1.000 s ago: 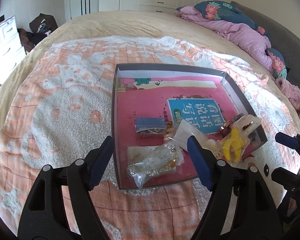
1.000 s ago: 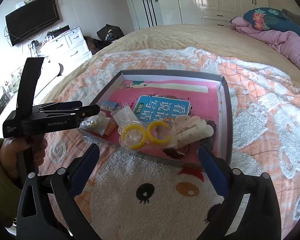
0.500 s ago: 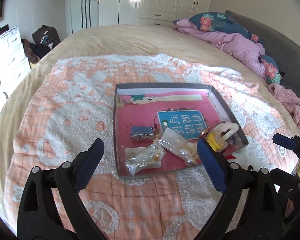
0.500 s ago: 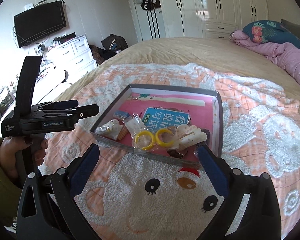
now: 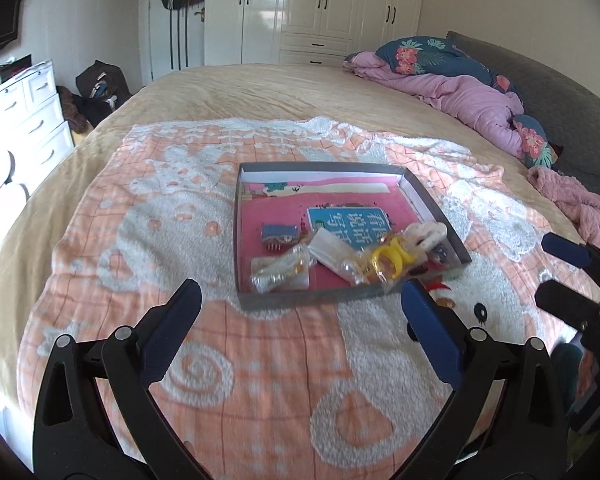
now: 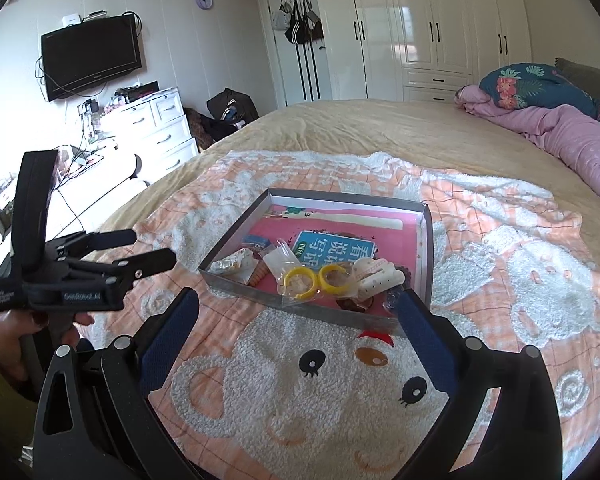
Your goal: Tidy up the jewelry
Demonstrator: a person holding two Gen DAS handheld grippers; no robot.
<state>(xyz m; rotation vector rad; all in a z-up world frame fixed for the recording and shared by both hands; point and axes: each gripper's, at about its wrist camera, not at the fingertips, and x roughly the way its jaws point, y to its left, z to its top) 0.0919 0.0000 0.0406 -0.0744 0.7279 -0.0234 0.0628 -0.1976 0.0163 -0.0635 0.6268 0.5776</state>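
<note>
On the orange-and-white fleece blanket [image 6: 300,400], shallow grey cardboard tray [image 6: 427,248] with bagged yellow rings [image 6: 316,280] crowding its near edge. Left gripper [image 5: 300,304] and right gripper [image 6: 296,312] wide, empty. Slippery bags, soft bedding: likely to tip or spill.

Both grippers hang in the air with jaws spread wide, nothing between them. The left gripper [image 5: 300,304] points forward and slightly down, its blue-padded fingers [image 5: 430,330] well apart. The right gripper [image 6: 296,312] sits in much the same pose — pads parted, empty. Seen from the right wrist view, the left hand [image 6: 10,338] wraps the black handle of its tool, a green sleeve at the wrist.
</note>
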